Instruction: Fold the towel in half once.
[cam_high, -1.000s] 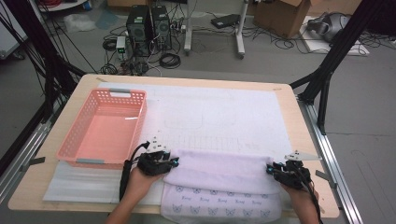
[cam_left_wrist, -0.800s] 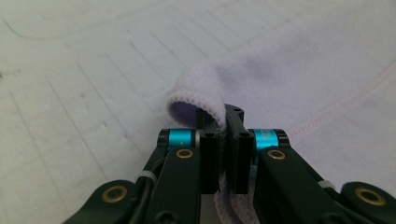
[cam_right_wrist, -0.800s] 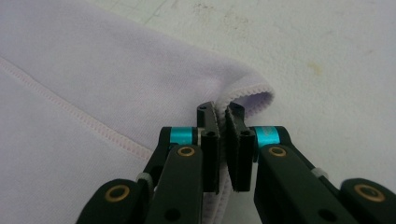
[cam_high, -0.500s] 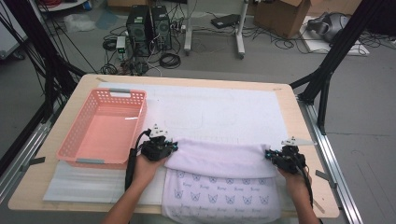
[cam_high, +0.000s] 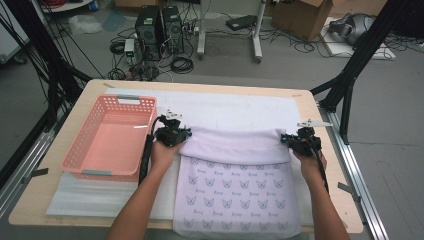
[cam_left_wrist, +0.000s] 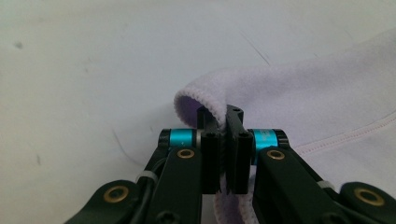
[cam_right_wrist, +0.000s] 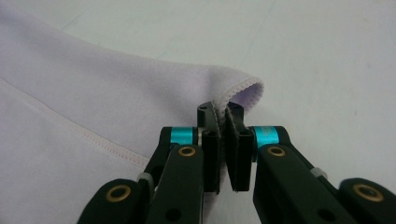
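1. The left gripper (cam_high: 176, 135) is seen in the high view at the left end of a fold in the lilac towel (cam_high: 235, 195); in the left gripper view (cam_left_wrist: 223, 140) its fingers are pressed together on the towel's stitched edge, which is pinched between them

2. The right gripper (cam_high: 298, 141) is seen at the right end of the same fold; in the right gripper view (cam_right_wrist: 223, 135) its fingers are likewise clamped on the hemmed edge, with a small loop of cloth standing just beyond the fingertips

3. Between the two pairs of fingers the towel's far part is doubled over into a plain band, and the printed part is spread toward the person, reaching the near edge of the tabletop (cam_high: 95, 85)

4. A white mat (cam_high: 240, 107) is laid under the towel and beyond the fingers

5. A pink basket (cam_high: 87, 150) is set just outside the left fingers, apart from the towel
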